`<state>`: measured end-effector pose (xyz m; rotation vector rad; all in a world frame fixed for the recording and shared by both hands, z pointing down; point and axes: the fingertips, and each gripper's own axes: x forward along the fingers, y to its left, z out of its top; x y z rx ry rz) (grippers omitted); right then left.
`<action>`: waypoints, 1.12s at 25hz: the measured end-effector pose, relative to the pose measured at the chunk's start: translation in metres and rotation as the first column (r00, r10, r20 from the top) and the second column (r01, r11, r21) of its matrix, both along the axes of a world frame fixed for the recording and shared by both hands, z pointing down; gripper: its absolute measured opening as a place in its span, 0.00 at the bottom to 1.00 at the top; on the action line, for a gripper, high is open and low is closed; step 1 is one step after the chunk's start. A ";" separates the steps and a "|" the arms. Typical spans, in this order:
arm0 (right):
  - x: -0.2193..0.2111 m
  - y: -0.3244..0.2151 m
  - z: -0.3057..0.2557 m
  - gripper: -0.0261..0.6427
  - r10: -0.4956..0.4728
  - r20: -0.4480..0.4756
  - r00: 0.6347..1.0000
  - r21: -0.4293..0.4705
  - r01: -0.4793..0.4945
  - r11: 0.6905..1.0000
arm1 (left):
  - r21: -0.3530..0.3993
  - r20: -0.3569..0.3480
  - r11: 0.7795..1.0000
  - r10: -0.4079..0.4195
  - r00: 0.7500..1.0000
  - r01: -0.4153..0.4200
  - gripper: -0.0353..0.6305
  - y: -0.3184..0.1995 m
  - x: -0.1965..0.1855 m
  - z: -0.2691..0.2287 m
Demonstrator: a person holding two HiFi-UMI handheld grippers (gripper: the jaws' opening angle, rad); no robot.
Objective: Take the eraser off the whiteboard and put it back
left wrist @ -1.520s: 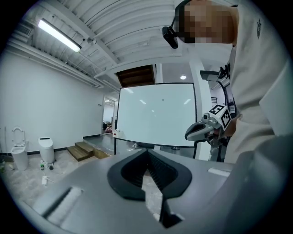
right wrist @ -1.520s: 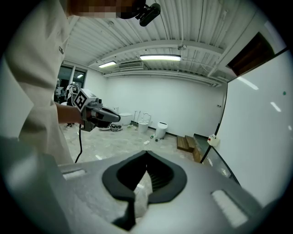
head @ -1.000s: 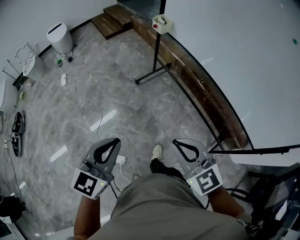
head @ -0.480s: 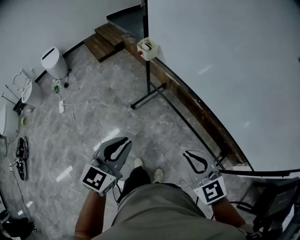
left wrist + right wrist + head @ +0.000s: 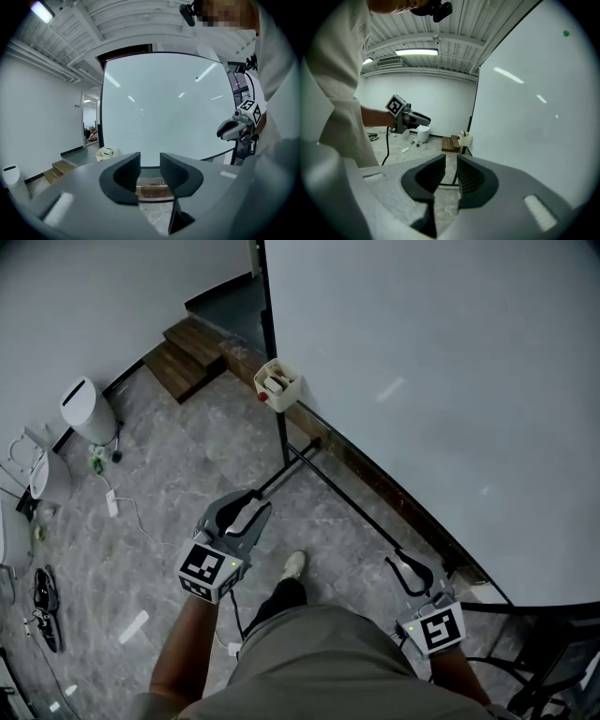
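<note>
Jaws just opening on my left gripper (image 5: 150,161) and right gripper (image 5: 451,164), both empty; right gripper view catches green dot (image 5: 566,33) on whiteboard (image 5: 534,122).

Your head camera looks steeply down over the floor (image 5: 169,474) beside the whiteboard (image 5: 422,381). Your left gripper view faces that board squarely from nearby, while the right gripper view runs along its face. All three share the board and its cream box (image 5: 277,385).

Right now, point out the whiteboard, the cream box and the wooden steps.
whiteboard (image 5: 422,352), head view, bare middle of surface
cream box (image 5: 286,397), head view, outer wall
wooden steps (image 5: 178,371), head view, lower tread
</note>
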<state>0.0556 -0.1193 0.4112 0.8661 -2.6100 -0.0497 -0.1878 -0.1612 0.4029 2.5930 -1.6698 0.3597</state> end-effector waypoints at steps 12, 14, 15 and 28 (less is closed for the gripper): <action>-0.056 -0.103 -0.010 0.14 0.169 -0.054 0.984 -0.049 -0.172 0.984 | -0.079 0.024 0.995 0.058 0.998 -0.056 0.37 -0.195 -0.080 0.034; -0.062 -0.113 -0.014 0.14 0.203 -0.032 0.979 -0.047 -0.205 0.978 | -0.098 0.037 0.993 0.065 0.997 -0.061 0.38 -0.217 -0.087 0.044; -0.062 -0.117 -0.015 0.14 0.219 -0.036 0.975 -0.047 -0.221 0.974 | -0.107 0.044 0.992 0.067 0.997 -0.062 0.39 -0.228 -0.090 0.050; -0.046 -0.138 -0.012 0.14 0.379 -0.123 0.917 -0.081 -0.390 0.917 | -0.089 0.088 0.995 0.055 0.995 -0.047 0.49 -0.325 -0.105 0.080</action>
